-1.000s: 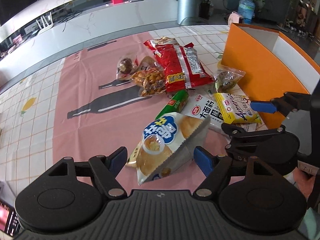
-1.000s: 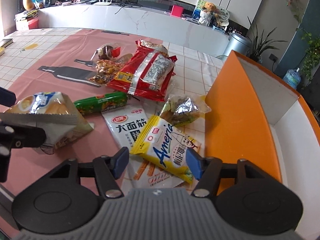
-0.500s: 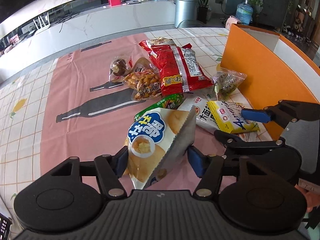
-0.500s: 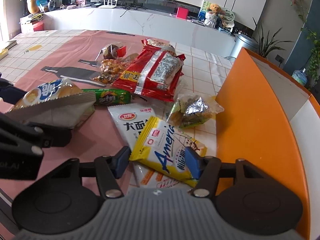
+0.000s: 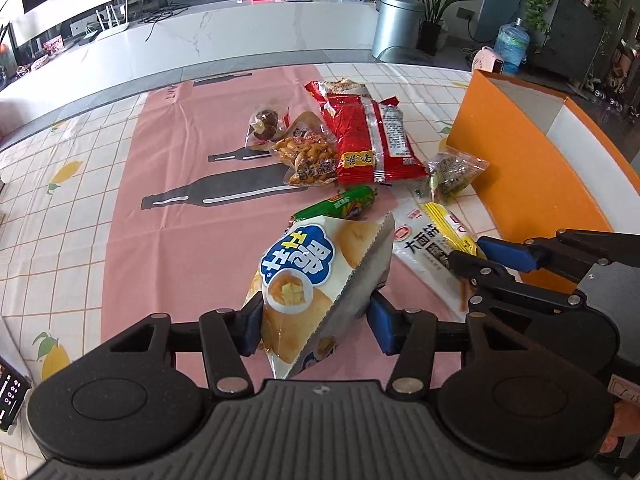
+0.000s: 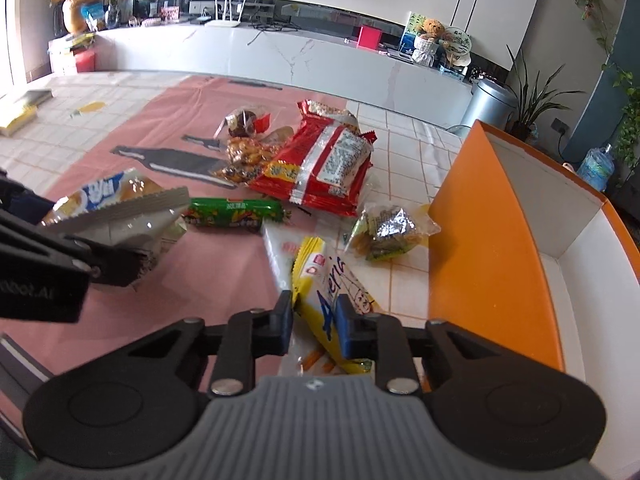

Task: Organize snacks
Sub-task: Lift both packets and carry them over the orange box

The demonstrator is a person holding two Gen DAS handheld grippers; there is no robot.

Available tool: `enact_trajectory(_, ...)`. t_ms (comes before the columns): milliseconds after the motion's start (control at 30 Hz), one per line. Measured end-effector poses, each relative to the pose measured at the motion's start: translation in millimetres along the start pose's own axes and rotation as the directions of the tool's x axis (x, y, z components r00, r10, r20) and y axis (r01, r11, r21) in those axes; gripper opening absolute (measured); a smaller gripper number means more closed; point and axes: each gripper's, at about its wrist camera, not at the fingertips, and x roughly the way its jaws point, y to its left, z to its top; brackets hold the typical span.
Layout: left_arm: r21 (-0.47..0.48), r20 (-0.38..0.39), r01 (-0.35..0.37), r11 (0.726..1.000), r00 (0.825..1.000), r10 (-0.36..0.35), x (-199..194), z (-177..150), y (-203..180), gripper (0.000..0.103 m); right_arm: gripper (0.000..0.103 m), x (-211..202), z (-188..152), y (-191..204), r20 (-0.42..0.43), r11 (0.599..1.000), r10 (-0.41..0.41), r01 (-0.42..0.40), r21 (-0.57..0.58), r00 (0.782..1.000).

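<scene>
Chip bag (image 5: 312, 280) was clamped by closing left gripper (image 5: 316, 330), yellow packet (image 6: 332, 300) by closing right gripper (image 6: 314, 330), both just off the tablecloth (image 5: 160, 240), presumably for transfer into nearby orange box (image 6: 492, 240).

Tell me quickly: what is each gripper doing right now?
Left gripper: closing on the white-and-blue chip bag.
Right gripper: closing on the yellow snack packet.
</scene>
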Motion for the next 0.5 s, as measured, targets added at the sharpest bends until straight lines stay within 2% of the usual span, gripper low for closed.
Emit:
enact_trajectory(133,-0.030,0.009,0.014,0.999,1.000,-0.014,-14,-2,-2,0.060,0.015,-19,3,-6,0.016,0.997,0.030,-0.031,0.071,0.999)
enact_trajectory(300,-0.051,0.034,0.010,0.999,0.999,-0.009,-35,-3,-6,0.060,0.009,-46,5,-11,0.053,0.992,0.042,-0.048,0.116,0.998)
enact_trajectory(500,-0.044,0.083,0.012,0.999,0.997,-0.009,-64,-3,-17,0.059,0.007,-83,1,-15,0.107,0.989,0.033,-0.048,0.138,0.994)
